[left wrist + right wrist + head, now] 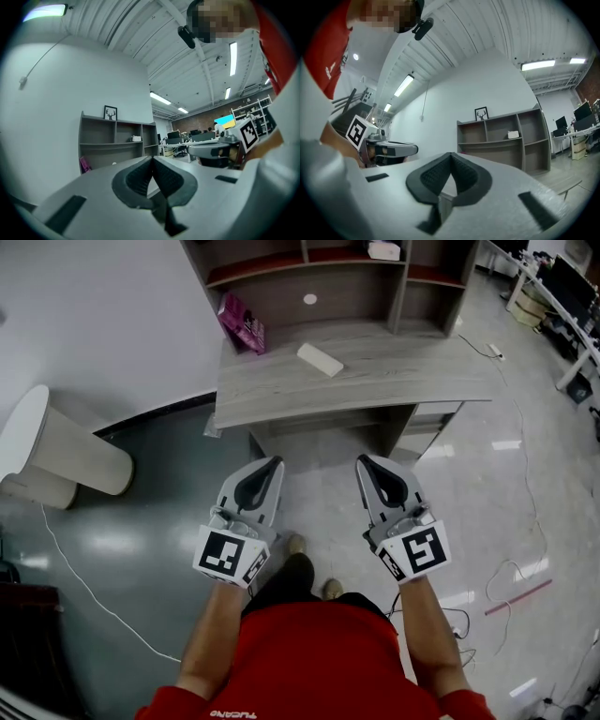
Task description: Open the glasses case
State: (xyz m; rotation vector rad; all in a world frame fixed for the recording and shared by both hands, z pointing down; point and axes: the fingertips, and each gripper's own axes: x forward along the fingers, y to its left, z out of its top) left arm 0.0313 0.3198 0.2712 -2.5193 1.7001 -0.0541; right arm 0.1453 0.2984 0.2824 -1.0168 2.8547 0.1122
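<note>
Presumably the white oblong glasses case (320, 359) is a light, rigid shell with a smooth skin, so it is judged liable to slide on the desk (412, 376) if pushed; it is seen lying flat near the desk's middle, well apart from both grippers; a hold is best taken across its narrow width on the lower half, while the lid's long edge is lifted by the other tool. The left gripper (273, 463) is seen with jaws fully together and nothing between them; the right gripper (363, 461) is likewise closed and empty; both are held above the floor, short of the desk.
</note>
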